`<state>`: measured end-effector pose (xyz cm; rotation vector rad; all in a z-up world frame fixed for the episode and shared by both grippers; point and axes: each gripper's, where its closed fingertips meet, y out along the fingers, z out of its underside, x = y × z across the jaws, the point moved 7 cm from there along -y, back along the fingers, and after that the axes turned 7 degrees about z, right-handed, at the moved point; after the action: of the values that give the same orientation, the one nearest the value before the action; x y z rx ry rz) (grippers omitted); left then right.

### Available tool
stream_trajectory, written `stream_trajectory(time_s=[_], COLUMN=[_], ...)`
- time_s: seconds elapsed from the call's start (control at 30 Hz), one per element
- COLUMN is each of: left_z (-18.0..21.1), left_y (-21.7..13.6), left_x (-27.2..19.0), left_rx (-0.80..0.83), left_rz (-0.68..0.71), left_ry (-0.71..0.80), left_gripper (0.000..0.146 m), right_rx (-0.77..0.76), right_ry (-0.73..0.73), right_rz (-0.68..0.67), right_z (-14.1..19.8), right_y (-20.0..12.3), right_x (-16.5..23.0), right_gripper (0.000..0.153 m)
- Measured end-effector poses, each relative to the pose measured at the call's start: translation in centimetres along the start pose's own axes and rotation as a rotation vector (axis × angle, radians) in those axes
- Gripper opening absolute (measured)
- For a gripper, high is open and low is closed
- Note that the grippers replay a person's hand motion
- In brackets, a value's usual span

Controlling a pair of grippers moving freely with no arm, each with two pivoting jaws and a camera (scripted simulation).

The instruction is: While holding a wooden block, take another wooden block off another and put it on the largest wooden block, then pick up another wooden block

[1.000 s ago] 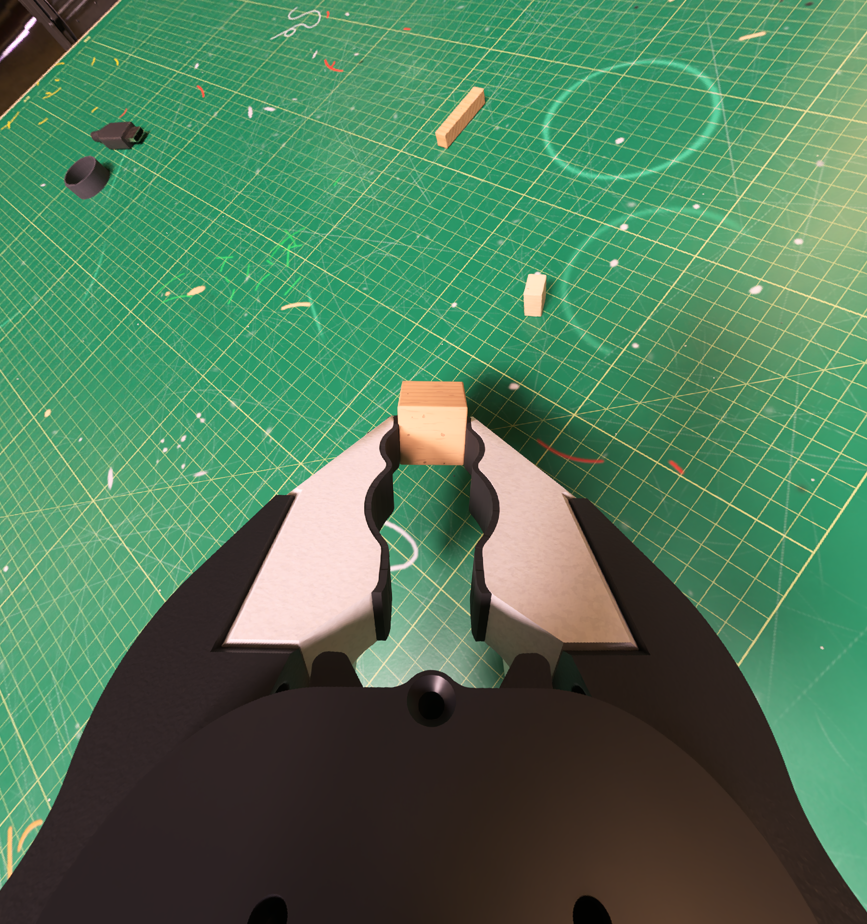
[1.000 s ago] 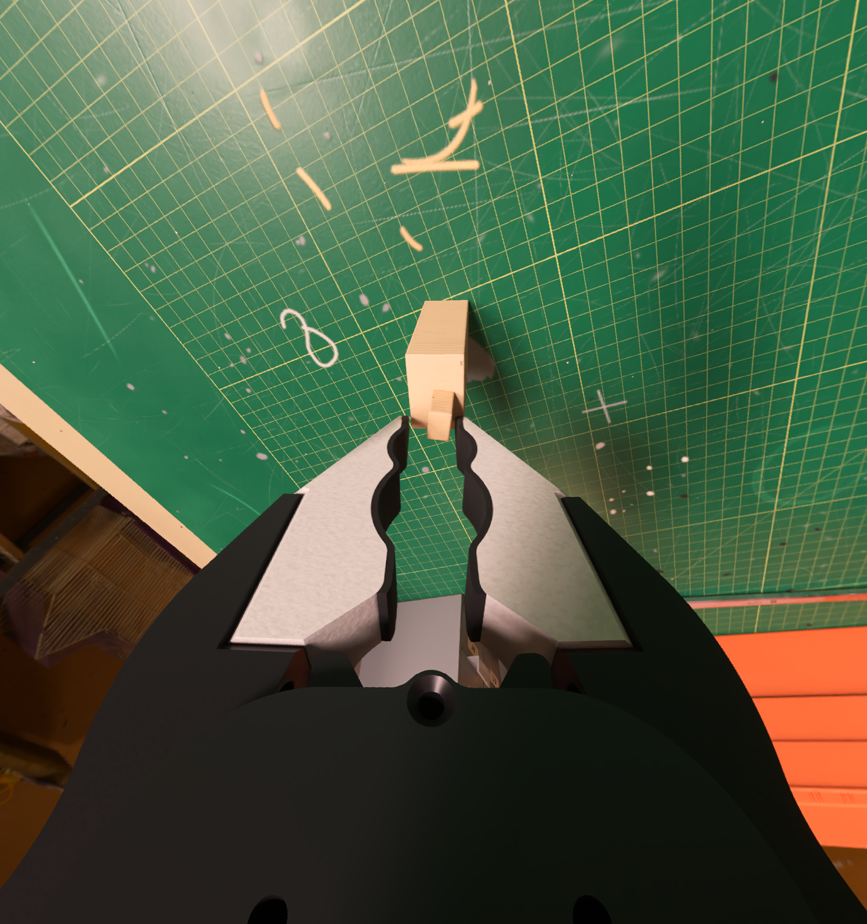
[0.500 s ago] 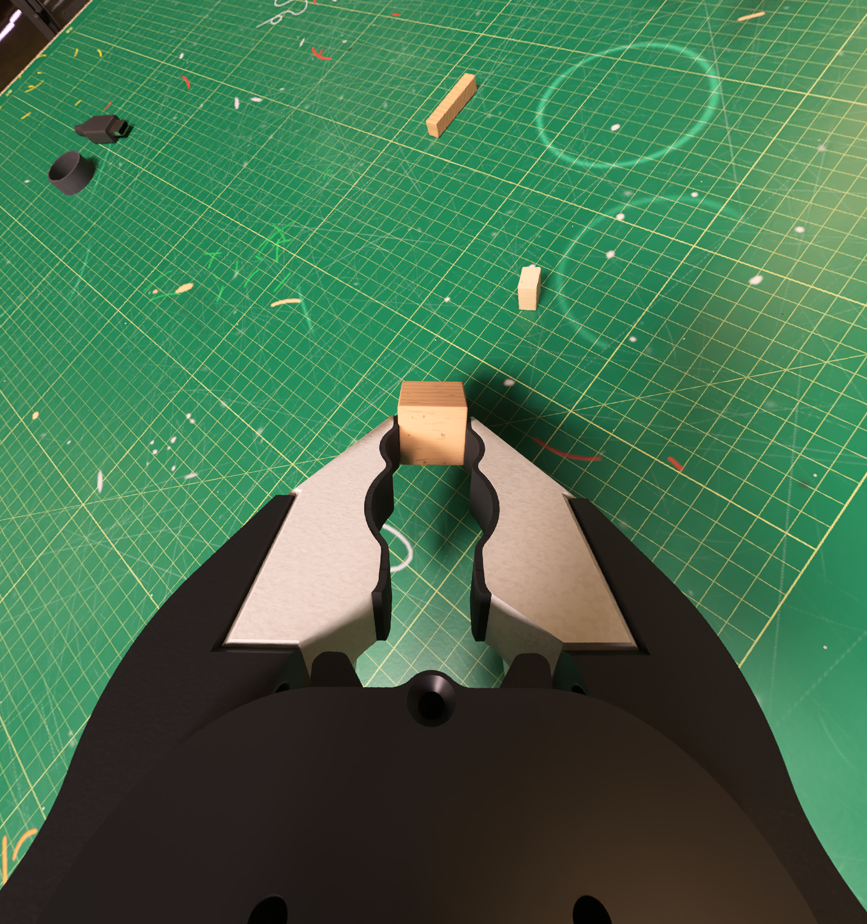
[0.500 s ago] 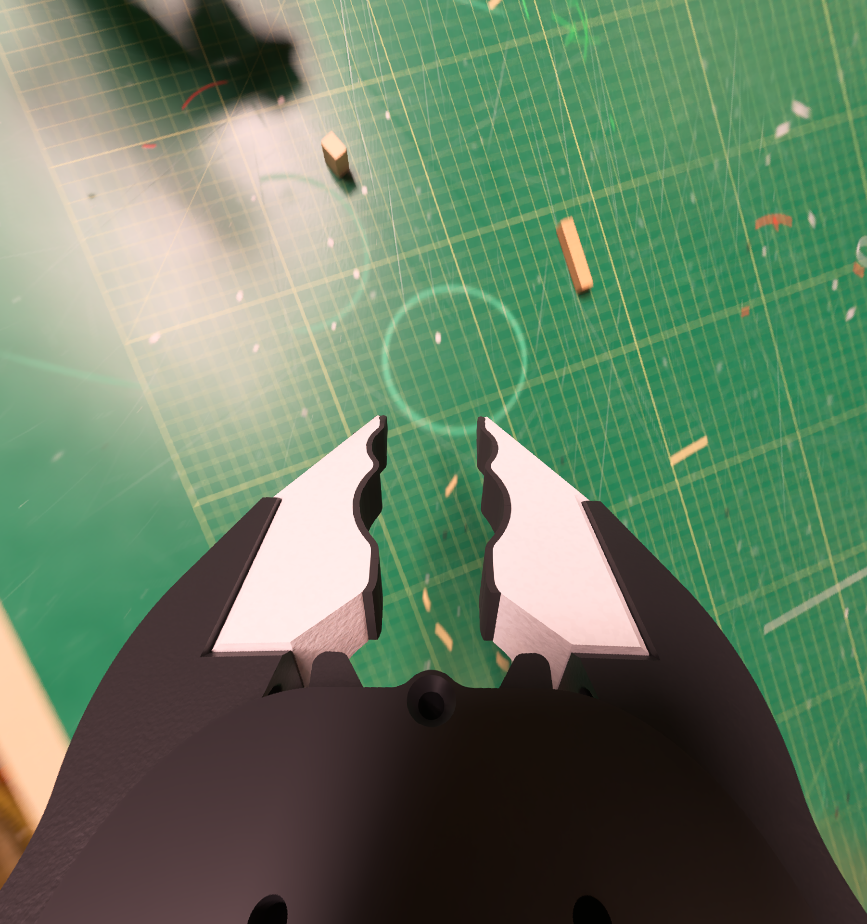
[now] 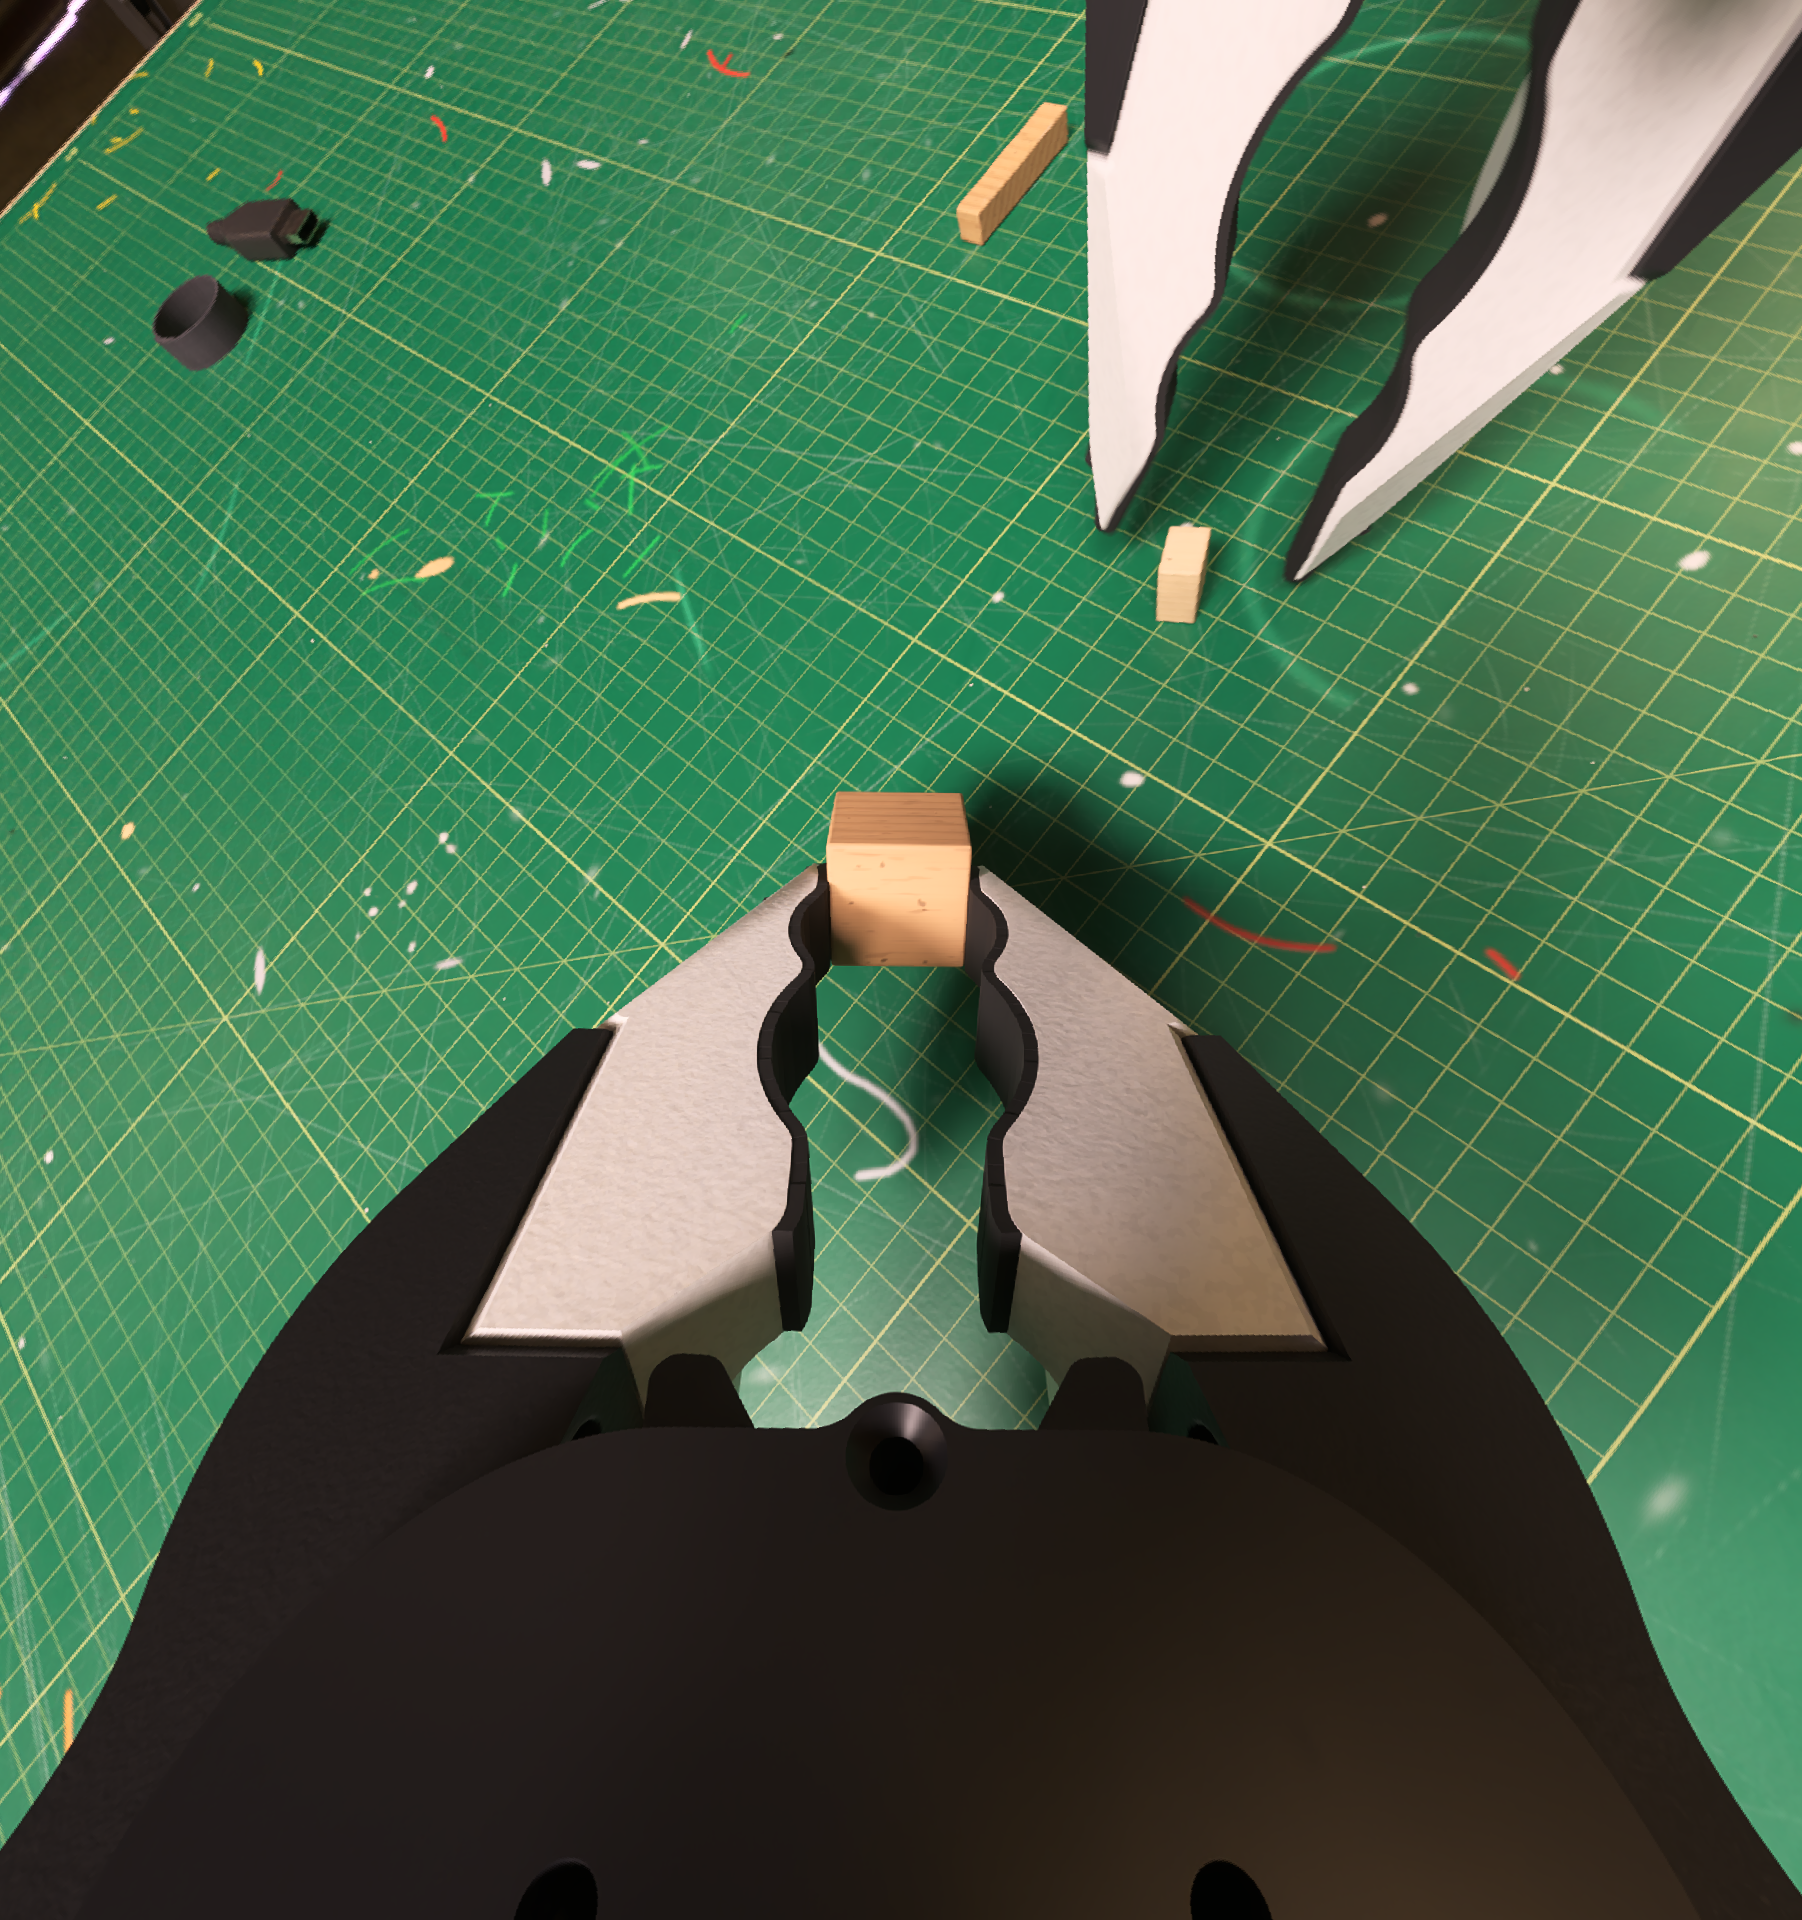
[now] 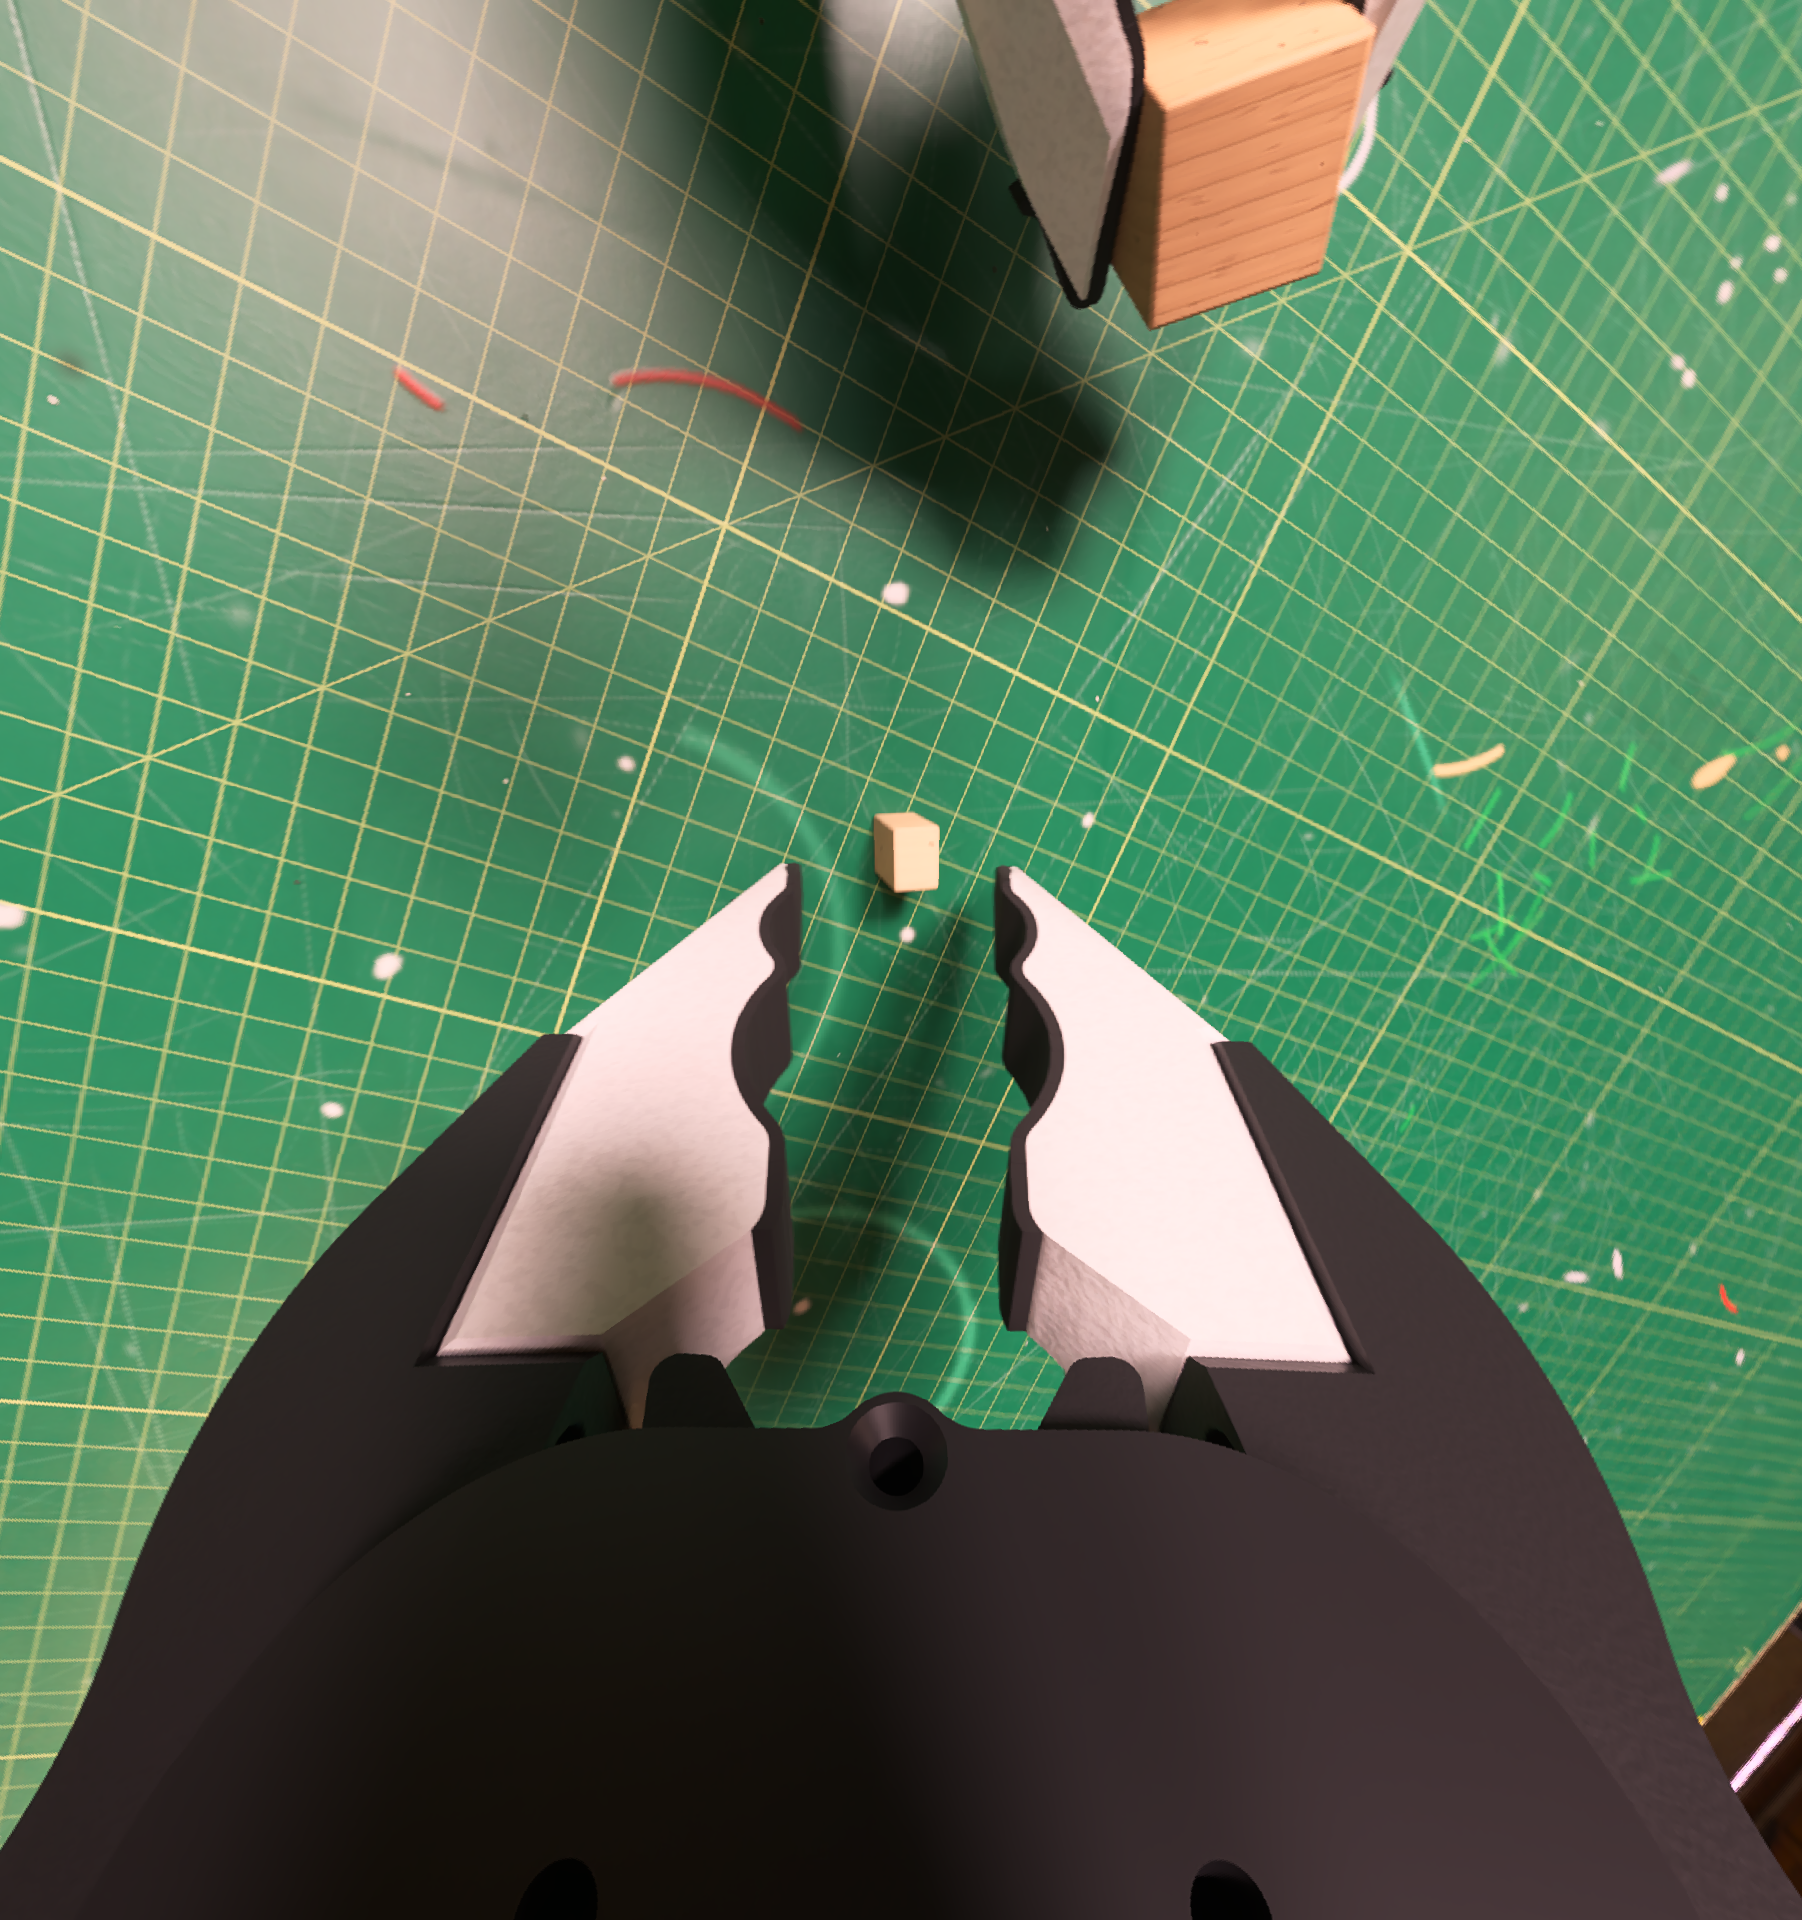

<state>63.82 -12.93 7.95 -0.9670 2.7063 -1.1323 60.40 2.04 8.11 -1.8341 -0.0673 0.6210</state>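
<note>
On the far left of the counter (image 5: 564,623), a green gridded cutting mat, a dark ring (image 5: 197,322) and a small dark part (image 5: 263,227) lie near each other, close to the mat's edge. The mat carries scattered paint flecks and coloured scratches.

The left tongs (image 5: 899,904) are clamped on a wooden cube (image 5: 898,881), gripping it at the tips on two opposite faces. The cube is held clear of the mat and casts a shadow on the surface to its right. The right wrist view shows the same cube (image 6: 1240,156) at the top edge, pinched between the pale fingers.

Farther back, a long wooden stick (image 5: 1013,172) lies flat on the mat, well apart from the other pieces.

To the right, the right tongs (image 5: 1198,540) point down at the mat with their jaws apart and nothing between the pads. A small wooden block (image 5: 1183,574) stands on the mat between the two tips, nearer the left one in the left wrist view. In the right wrist view, the right tongs (image 6: 897,878) frame the small block (image 6: 906,852) just beyond the gap, with neither finger touching it.
</note>
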Motion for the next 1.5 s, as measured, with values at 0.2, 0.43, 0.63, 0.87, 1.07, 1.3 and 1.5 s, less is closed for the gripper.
stream_trajectory(time_s=[0.2, 0.43, 0.63, 0.87, 1.07, 1.3, 1.5], left_z=[0.5, 0.5, 0.0, -0.6, -0.9, -0.9, -0.6], left_y=[-0.3, -0.7, -0.7, -0.4, -0.1, -0.2, -0.4], left_x=[0.6, 0.7, -0.2, -0.9, -1.5, -1.7, -1.4], left_rx=[0.003, -0.007, -0.017, -0.022, -0.023, -0.015, -0.013], left_rz=[-0.014, -0.015, 0.004, 0.025, 0.039, 0.019, 0.010], left_ry=[-0.024, -0.037, -0.011, 0.009, 0.024, 0.052, 0.044], left_gripper=[0.025, 0.025, 0.024, 0.025, 0.024, 0.025, 0.025], right_rx=[-0.035, -0.130, -0.125, 0.193, 0.659, 0.777, 0.866], right_ry=[0.012, 0.139, 0.248, 0.474, 0.788, 0.747, 0.751], right_rz=[0.022, 0.282, 0.529, 0.862, 0.963, 0.908, 0.799], right_z=[0.1, 1.9, 4.7, 13.1, 24.8, 28.7, 32.7], right_y=[-1.1, -11.8, -23.5, -35.8, -38.5, -31.3, -23.8], right_x=[-1.3, -1.8, 0.2, 3.4, 5.1, 4.9, 2.6], right_gripper=[0.009, 0.009, 0.009, 0.009, 0.009, 0.009, 0.009])
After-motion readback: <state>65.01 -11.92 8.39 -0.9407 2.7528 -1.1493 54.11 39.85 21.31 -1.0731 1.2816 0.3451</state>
